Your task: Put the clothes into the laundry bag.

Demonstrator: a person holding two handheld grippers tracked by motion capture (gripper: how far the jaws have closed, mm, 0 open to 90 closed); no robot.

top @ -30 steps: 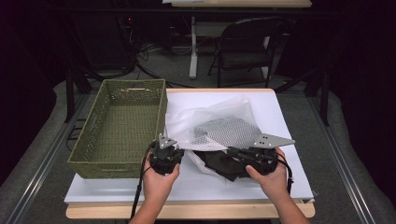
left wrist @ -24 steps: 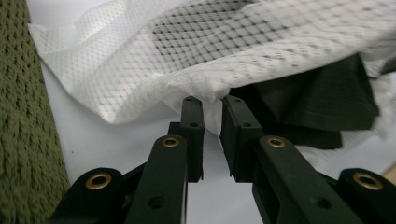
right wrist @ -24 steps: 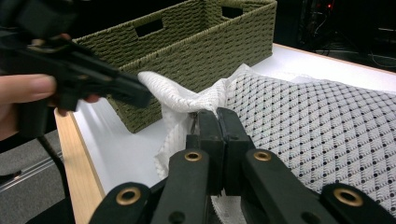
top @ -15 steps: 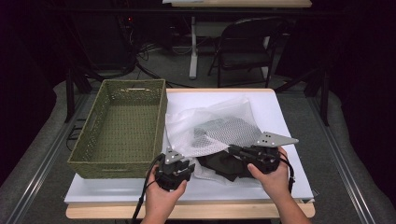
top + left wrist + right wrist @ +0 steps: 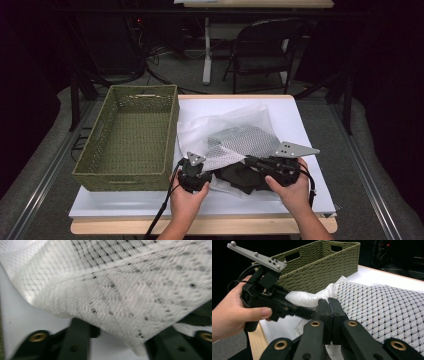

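A white mesh bag [image 5: 245, 142] lies crumpled on the white table [image 5: 300, 115], with a dark garment [image 5: 240, 177] under its near edge. My right gripper [image 5: 248, 161] is shut on the bag's edge and holds it a little off the table; in the right gripper view its jaws [image 5: 329, 312] are pressed together on the mesh [image 5: 382, 305]. My left gripper [image 5: 206, 167] sits at the bag's left corner. Its jaws have just been opening and stand apart [image 5: 120, 338], with the mesh fold [image 5: 112, 290] hanging over and between them.
A green woven basket [image 5: 170, 130] stands empty on the table's left half, close beside the left hand; the same basket [image 5: 319, 267] rises behind the left gripper [image 5: 304, 312] in the right gripper view. A chair and desk legs stand beyond the far edge.
The left gripper has moved right and toward the front edge, coming in under the bag's left corner. The right gripper has kept its hold and place.
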